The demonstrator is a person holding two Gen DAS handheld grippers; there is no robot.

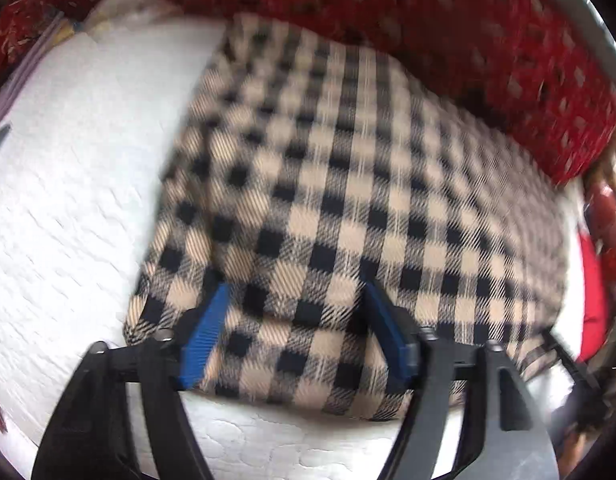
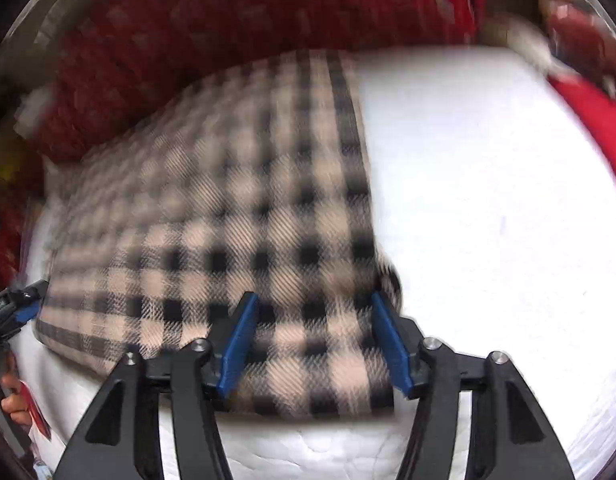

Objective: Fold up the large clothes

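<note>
We have a beige-and-black checked garment, already folded into a rectangle, lying on the white bed against the red patterned bedding at its far edge; both the left tool and the right tool stand wide over its near edge, gripping nothing. To fold well, we should pinch both near corners evenly and lift together. The left view shows the garment's left edge, the right view its right edge and, though blurred, apparently fingers.
</note>
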